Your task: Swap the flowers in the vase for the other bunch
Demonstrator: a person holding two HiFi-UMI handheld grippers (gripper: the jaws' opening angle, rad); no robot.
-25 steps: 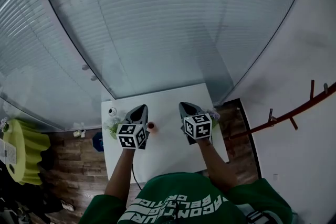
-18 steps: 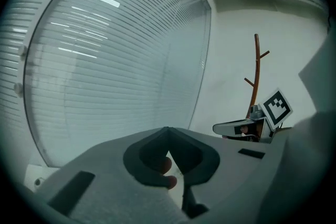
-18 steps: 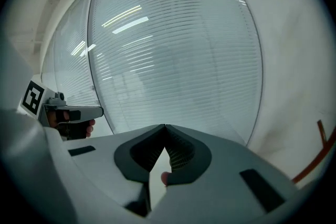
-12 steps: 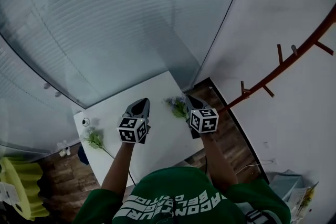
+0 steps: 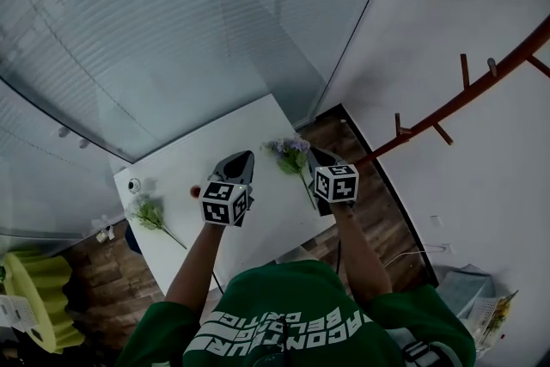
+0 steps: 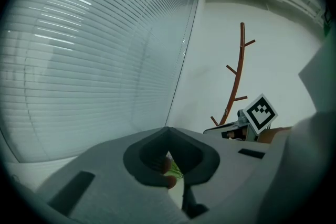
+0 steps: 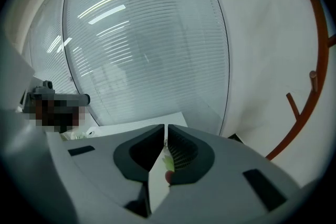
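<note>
White table stands against a wall of closed blinds, with dark wood floor along one side and a red-brown branched rack on the plain wall. Over the middle of the tabletop the left gripper has its jaws pressed together at the tips. Its own view shows a scrap of green and something reddish in the hollow behind them, and I cannot tell whether either is pinched. By the table's right edge the right gripper is likewise closed tip to tip, with a sliver of green in the gap below. The purple bunch shows just beside that gripper's tip, on the side toward the left one; whether it is gripped or lying there is unclear. The green bunch lies flat near the table's left edge, well apart from both grippers. A small red object sits just left of the left gripper, and a small white round object near the far left corner; neither is clear enough to name
</note>
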